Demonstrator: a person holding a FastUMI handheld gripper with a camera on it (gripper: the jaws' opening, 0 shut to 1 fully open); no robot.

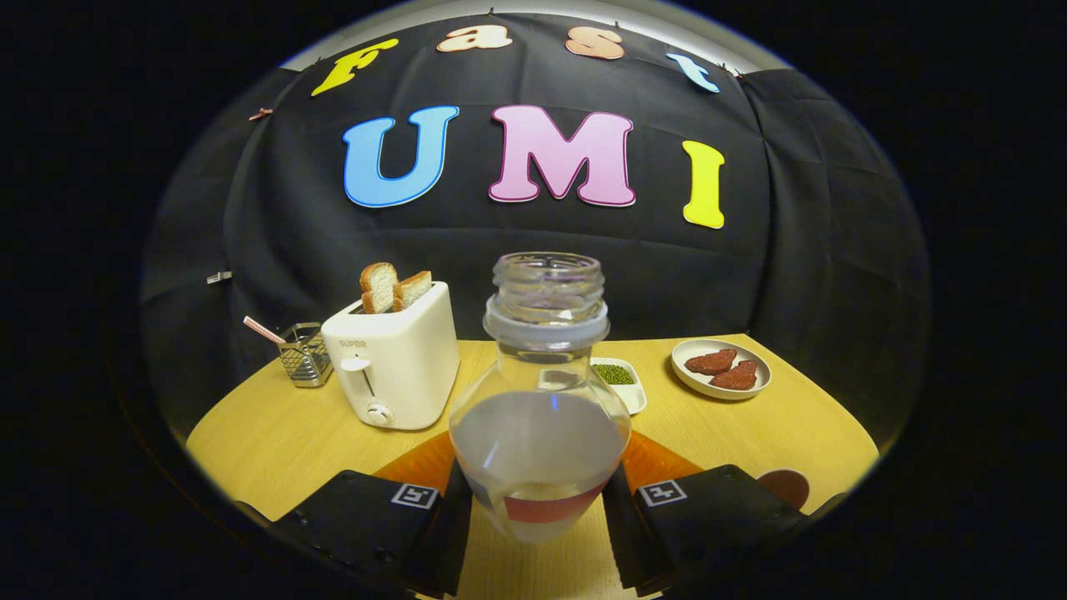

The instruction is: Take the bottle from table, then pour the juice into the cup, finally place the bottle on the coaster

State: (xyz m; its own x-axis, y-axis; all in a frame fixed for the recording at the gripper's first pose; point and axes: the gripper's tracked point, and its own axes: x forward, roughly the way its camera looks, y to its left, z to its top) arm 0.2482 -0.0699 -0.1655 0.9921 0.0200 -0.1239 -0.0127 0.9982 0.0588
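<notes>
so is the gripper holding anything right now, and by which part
Yes: the gripper is shut on the bottle, with both fingers pressing its lower body from either side.

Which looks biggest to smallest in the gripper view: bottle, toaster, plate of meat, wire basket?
1. bottle, held between the gripper fingers, so nearness inflates it
2. toaster
3. plate
4. wire basket

Bottle versus toaster in true size is unsure.

A pale wooden table (275,442) carries a white toaster (392,367), wire basket (304,354), small dish of green beans (621,379), plate (721,371) and brown coaster (785,486)
</notes>
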